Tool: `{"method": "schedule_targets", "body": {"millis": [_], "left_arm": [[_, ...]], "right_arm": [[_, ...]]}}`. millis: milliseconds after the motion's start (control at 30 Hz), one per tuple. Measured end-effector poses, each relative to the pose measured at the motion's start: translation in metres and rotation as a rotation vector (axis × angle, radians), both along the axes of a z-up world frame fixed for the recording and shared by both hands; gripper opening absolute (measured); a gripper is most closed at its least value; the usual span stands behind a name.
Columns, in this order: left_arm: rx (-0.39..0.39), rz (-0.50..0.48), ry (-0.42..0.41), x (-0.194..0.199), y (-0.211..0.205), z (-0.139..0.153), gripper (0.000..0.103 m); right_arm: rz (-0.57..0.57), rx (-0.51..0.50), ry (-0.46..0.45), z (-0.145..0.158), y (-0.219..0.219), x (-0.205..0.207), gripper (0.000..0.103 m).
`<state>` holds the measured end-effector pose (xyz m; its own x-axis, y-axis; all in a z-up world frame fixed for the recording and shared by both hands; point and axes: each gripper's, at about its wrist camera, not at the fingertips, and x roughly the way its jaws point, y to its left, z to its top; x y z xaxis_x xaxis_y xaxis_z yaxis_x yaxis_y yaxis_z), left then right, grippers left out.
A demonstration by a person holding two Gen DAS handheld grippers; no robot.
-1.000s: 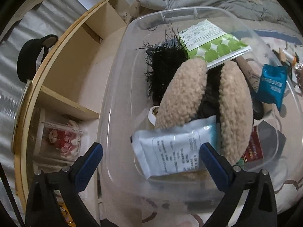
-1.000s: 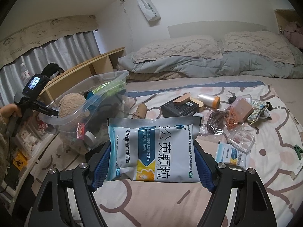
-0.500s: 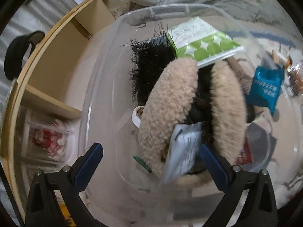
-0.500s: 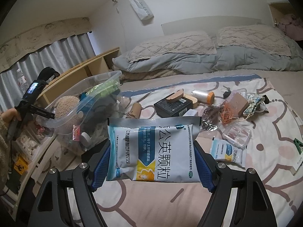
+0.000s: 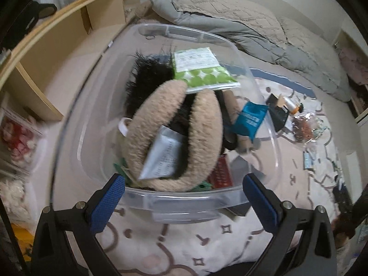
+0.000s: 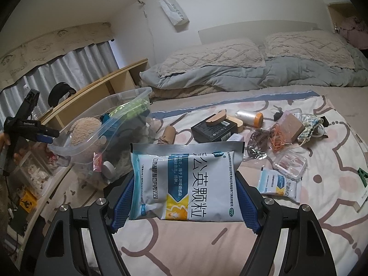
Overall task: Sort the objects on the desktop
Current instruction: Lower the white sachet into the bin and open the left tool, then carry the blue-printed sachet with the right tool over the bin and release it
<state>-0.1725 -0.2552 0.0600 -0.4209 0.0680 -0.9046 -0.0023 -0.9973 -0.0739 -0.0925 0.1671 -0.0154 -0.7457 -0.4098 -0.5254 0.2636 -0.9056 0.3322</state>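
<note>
Fingers on our right gripper (image 6: 185,197) pinch the medicine packet (image 6: 186,181) between them; our left gripper (image 5: 184,201) hangs spread, empty, before the bin (image 5: 184,203).

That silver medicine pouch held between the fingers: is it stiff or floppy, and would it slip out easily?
The medicine pouch looks fairly flat and holds its shape edge to edge across the right gripper, so probably semi-stiff with granules inside. Its glossy foil may be slippery; the textured blue fingers likely help.
</note>
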Motion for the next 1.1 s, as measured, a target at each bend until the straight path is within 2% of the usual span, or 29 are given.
{"method": "schedule_targets", "body": {"millis": [167, 367, 467, 633, 867, 1000, 1100], "left_arm": [[-0.017, 0.005, -0.02, -0.017, 0.012, -0.012, 0.103], [0.057, 0.009, -0.051, -0.036, 0.018, -0.032, 0.103], [0.065, -0.01, -0.024, -0.036, 0.028, -0.032, 0.103], [0.154, -0.061, 0.011, -0.024, 0.039, -0.024, 0.103], [0.153, -0.007, 0.133, -0.001, 0.023, -0.001, 0.103], [0.042, 0.041, 0.289, 0.02, 0.014, 0.011, 0.103], [0.037, 0.046, 0.344, 0.031, 0.007, 0.011, 0.103]], "right_arm": [[-0.001, 0.002, -0.007, -0.002, 0.0, 0.0, 0.08], [-0.004, 0.006, -0.018, -0.005, 0.002, -0.002, 0.08], [0.005, 0.007, -0.019, -0.005, -0.002, -0.002, 0.08], [0.039, 0.017, -0.007, 0.002, -0.016, -0.002, 0.08], [0.154, -0.004, 0.04, 0.027, -0.057, -0.012, 0.08], [0.232, -0.01, 0.069, 0.043, -0.092, -0.026, 0.08], [0.278, 0.01, 0.11, 0.056, -0.116, -0.034, 0.08]]}}
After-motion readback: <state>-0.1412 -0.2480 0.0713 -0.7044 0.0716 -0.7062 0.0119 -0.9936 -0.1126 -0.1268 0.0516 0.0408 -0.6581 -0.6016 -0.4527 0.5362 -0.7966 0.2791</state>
